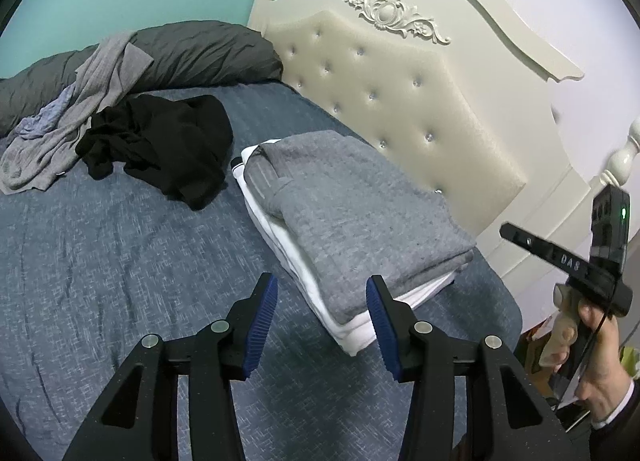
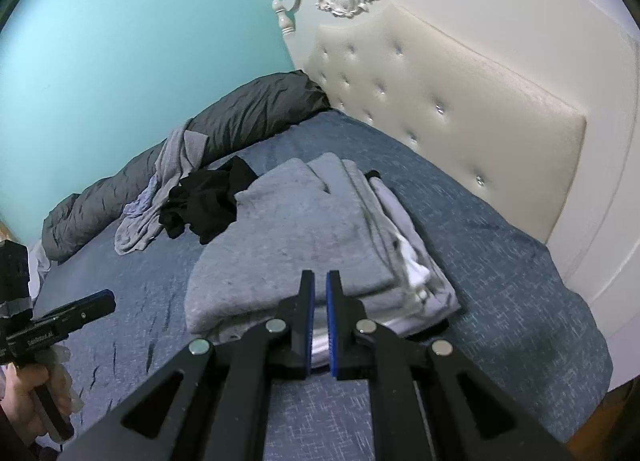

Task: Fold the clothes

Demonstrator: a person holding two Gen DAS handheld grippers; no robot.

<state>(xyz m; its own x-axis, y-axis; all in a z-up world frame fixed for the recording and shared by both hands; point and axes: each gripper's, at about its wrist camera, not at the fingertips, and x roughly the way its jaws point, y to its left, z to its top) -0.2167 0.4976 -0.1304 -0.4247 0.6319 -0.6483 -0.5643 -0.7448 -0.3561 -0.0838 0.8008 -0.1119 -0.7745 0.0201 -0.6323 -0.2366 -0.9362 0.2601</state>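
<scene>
A folded grey garment (image 1: 352, 217) lies on top of a folded white one (image 1: 280, 237), stacked on the blue bed (image 1: 100, 261) near the headboard. The stack also shows in the right wrist view (image 2: 296, 237). A crumpled black garment (image 1: 160, 141) and a loose grey garment (image 1: 80, 109) lie further back. My left gripper (image 1: 322, 309) is open and empty just in front of the stack. My right gripper (image 2: 319, 301) is nearly shut with nothing between its pads, just in front of the stack's near edge. It also shows at the right of the left wrist view (image 1: 516, 233).
A dark grey duvet roll (image 1: 192, 57) lies along the turquoise wall. A cream tufted headboard (image 1: 400, 101) stands right of the stack. The bed's edge drops off at the lower right (image 2: 580, 401).
</scene>
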